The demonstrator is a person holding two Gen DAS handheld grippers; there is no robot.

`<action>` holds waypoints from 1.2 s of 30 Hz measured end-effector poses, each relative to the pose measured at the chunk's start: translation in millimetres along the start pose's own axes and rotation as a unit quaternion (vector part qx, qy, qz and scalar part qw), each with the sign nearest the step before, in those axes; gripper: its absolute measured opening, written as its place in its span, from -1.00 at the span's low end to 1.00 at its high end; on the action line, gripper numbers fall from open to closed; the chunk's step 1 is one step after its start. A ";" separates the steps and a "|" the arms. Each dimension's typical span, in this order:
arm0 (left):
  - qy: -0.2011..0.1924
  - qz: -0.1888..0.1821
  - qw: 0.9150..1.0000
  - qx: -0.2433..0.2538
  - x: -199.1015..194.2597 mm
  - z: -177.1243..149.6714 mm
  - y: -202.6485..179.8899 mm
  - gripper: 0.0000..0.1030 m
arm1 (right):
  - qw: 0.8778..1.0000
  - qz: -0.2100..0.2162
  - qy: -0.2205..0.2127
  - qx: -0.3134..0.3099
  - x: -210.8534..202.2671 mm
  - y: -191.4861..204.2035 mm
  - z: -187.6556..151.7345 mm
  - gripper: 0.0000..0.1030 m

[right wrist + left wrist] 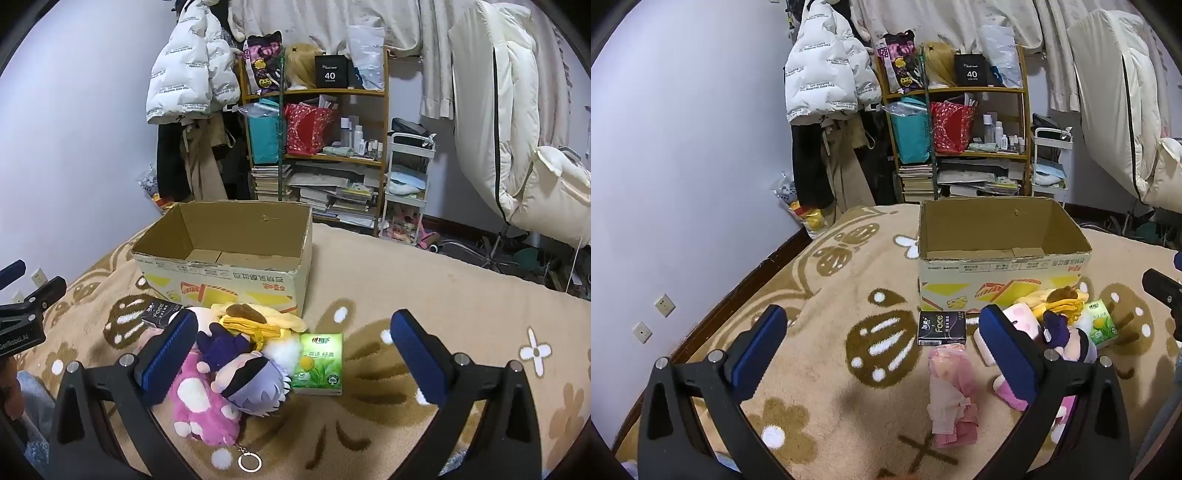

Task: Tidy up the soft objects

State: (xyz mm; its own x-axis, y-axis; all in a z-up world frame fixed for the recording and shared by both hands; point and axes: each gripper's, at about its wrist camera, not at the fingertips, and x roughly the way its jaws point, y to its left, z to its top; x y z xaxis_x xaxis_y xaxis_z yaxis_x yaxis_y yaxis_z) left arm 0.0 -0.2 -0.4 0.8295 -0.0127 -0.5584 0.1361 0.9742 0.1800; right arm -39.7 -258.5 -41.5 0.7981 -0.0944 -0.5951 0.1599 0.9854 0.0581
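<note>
Both claws, left claw [882, 343] and right claw [294, 349], gaped empty; black tissue pack [942, 328] read "Face", pink bundle [952, 397] lay lengthwise toward the box [1001, 284].

A lived-in bedroom in a home — clothes, bedding and clutter on every side.

A plush patterned blanket [827, 332] covers the bed, a white puffer jacket [827, 74] hangs with other coats by the lavender wall [683, 147], and a wooden shelf [384, 122] holds stacked books [916, 182], gift bags and toiletry bottles [356, 138] — beside it stands a small white cart [408, 177], with pale duvets [491, 110] draped at the right.
</note>
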 end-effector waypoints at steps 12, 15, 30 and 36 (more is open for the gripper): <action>-0.002 -0.004 1.000 -0.001 -3.2 6.3 0.9 0.99 | 1.000 -0.001 -0.001 0.003 1.5 -1.1 0.6 1.00; -0.003 -0.004 1.000 -0.002 -5.3 5.9 -0.5 0.99 | 1.000 -0.002 0.000 0.003 2.1 -0.2 6.1 1.00; -0.004 -0.002 1.000 -0.003 -6.4 5.0 0.3 0.99 | 1.000 -0.004 -0.007 0.005 -1.7 -2.6 3.9 1.00; -0.004 -0.003 1.000 -0.004 -4.1 3.2 4.8 0.99 | 1.000 -0.003 -0.006 0.005 -1.7 -3.0 5.4 1.00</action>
State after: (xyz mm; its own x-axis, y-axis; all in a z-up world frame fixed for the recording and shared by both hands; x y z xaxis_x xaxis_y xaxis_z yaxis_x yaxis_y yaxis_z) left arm -1.0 3.7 5.4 0.8328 -0.0198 -0.5532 0.1361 0.9760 0.1701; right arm -38.4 -262.0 -36.3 0.8036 -0.1014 -0.5864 0.1698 0.9835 0.0627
